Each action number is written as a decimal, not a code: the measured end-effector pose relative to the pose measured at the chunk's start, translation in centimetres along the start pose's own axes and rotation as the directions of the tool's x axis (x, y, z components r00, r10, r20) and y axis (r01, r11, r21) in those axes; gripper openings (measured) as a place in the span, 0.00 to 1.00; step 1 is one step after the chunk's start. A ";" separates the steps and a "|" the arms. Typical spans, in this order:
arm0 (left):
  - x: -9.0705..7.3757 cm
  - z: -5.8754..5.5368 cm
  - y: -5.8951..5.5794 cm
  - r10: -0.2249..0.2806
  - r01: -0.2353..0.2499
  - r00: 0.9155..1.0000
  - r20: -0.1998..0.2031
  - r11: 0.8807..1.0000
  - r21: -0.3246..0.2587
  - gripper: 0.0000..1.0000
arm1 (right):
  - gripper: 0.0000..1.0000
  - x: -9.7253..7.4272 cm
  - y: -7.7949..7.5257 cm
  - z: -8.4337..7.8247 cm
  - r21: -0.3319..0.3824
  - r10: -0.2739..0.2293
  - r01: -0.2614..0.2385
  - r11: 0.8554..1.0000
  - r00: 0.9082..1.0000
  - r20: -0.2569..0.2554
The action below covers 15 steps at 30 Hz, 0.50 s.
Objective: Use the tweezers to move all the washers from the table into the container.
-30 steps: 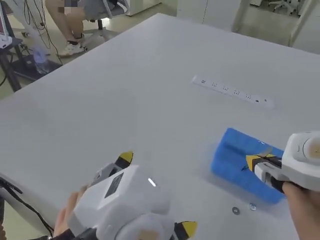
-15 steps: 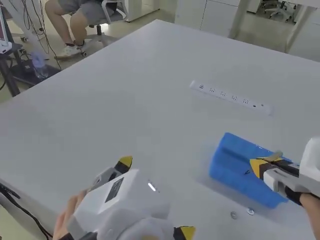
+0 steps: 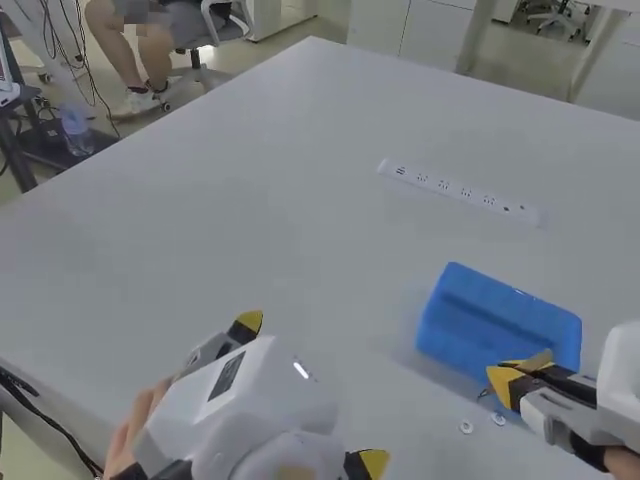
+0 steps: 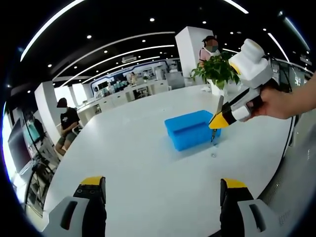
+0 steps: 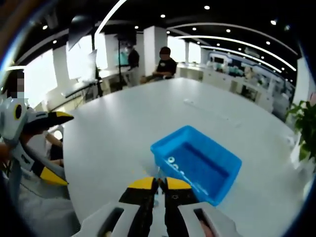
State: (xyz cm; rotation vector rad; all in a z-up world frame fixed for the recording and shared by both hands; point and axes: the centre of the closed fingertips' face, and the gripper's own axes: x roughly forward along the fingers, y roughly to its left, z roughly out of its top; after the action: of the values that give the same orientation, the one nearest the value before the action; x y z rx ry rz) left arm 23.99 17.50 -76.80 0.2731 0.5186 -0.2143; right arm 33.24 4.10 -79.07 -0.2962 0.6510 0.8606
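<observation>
Blue container [image 3: 497,318] lower right, head view | two washers [image 3: 466,427] just below it | right gripper [image 3: 505,383] clamped on tweezers [image 4: 219,104] | left gripper [image 4: 161,181] wide apart, empty

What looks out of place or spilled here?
Nothing stands out: blue container upright, two washers on the table beside it awaiting pickup, right gripper shut on tweezers near them, power strip flat.

head view looks down; both gripper views face the blue container [image 4: 190,138].
</observation>
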 end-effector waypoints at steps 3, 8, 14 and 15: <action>0.0 0.0 0.0 0.000 0.000 1.000 -0.001 1.000 -0.001 0.99 | 0.03 0.2 0.0 -1.0 0.000 0.005 -0.005 1.000 1.000 -0.021; 0.0 -0.1 0.0 0.001 -0.001 1.000 -0.004 1.000 -0.002 0.99 | 0.03 0.8 0.0 -1.8 0.003 0.009 -0.009 1.000 0.999 -0.039; 0.1 -0.1 0.0 0.001 -0.001 1.000 -0.007 1.000 0.002 0.99 | 0.03 1.3 0.0 -2.1 0.028 0.010 -0.008 1.000 0.999 -0.048; 0.1 -0.1 0.0 0.002 -0.002 1.000 -0.007 1.000 0.002 0.99 | 0.03 1.4 0.0 -2.2 0.027 0.009 -0.008 1.000 0.999 -0.049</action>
State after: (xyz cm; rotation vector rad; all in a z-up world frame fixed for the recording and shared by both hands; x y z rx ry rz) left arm 24.00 17.54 -76.92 0.2763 0.5253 -0.2121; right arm 32.96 3.88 -81.61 -0.2914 0.7097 0.8544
